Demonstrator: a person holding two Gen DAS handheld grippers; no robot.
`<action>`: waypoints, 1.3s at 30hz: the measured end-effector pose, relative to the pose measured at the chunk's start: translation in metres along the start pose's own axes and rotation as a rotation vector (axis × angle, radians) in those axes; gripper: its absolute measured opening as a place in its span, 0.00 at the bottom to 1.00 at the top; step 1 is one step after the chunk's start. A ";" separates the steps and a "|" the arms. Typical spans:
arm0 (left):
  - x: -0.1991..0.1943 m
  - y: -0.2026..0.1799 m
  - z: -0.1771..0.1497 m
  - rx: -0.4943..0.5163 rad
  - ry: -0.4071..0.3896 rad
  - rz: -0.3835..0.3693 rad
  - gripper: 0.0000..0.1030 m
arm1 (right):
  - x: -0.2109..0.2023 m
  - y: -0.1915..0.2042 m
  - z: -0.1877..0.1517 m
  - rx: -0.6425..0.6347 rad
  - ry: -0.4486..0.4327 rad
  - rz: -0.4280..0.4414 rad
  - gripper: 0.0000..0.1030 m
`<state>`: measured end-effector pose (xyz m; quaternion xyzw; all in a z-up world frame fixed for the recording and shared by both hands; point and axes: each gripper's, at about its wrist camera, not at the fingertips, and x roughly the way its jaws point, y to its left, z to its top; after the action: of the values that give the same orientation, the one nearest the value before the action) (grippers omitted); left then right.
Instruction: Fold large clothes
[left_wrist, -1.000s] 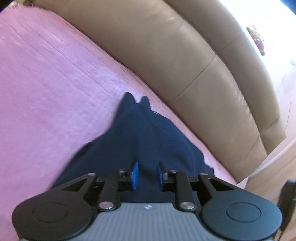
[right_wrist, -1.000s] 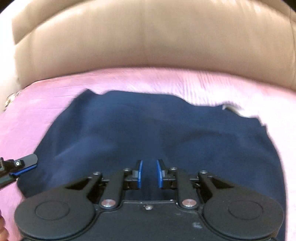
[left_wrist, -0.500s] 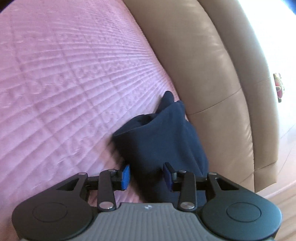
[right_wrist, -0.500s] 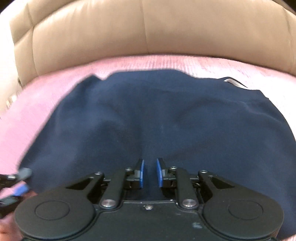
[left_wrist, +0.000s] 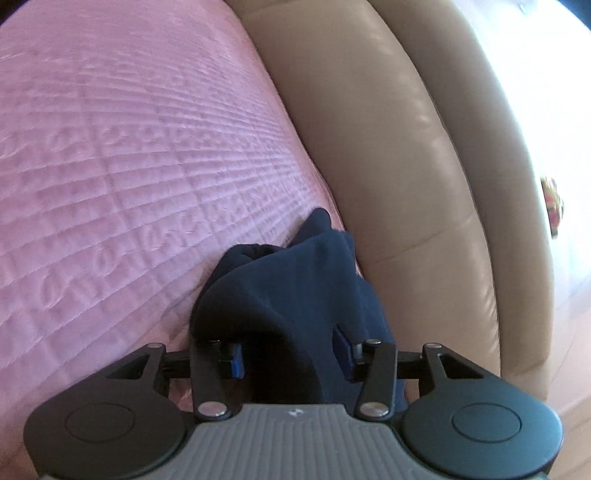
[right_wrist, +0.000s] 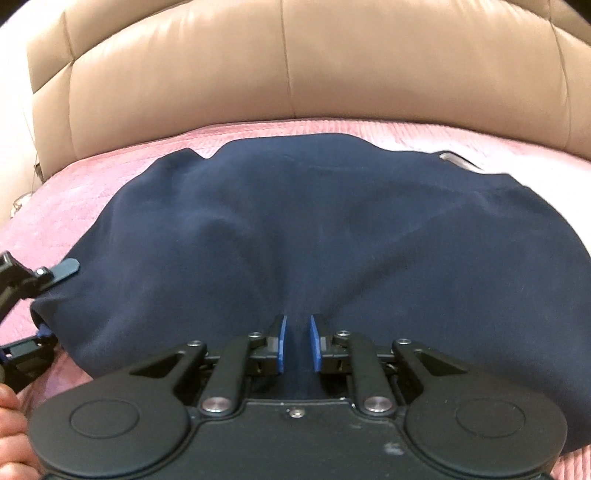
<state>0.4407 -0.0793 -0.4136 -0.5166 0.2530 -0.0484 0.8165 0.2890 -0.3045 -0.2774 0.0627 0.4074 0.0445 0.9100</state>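
A dark navy garment (right_wrist: 295, 229) lies spread on the pink quilted bed cover (right_wrist: 110, 173). My right gripper (right_wrist: 296, 343) is shut on the garment's near edge, with cloth between the blue pads. My left gripper (left_wrist: 290, 356) stands wide open around the garment's left end (left_wrist: 291, 280), with cloth bunched between and over its fingers. The left gripper also shows at the left edge of the right wrist view (right_wrist: 40, 299), its fingers spread either side of the garment's corner.
A tan leather headboard (right_wrist: 295, 74) runs along the back of the bed and along the right in the left wrist view (left_wrist: 388, 147). The pink cover (left_wrist: 129, 166) stretches far to the left. A hand (right_wrist: 11, 428) holds the left gripper.
My left gripper has opened wide, from nearly closed on the cloth, and swung round to face along the headboard. The garment has moved toward the headboard. My right gripper stays shut on the near edge.
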 end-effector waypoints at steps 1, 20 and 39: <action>-0.003 0.001 -0.001 -0.012 -0.011 0.003 0.46 | -0.001 0.000 -0.001 -0.002 -0.002 0.000 0.16; 0.015 -0.211 -0.085 0.699 0.229 -0.486 0.07 | 0.003 -0.098 -0.012 0.477 0.022 0.355 0.13; 0.042 -0.158 -0.195 0.743 0.670 -0.343 0.06 | -0.070 -0.274 0.014 0.639 -0.080 0.374 0.80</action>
<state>0.4161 -0.3264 -0.3573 -0.1829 0.3775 -0.4301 0.7994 0.2612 -0.5858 -0.2584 0.4188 0.3463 0.0778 0.8358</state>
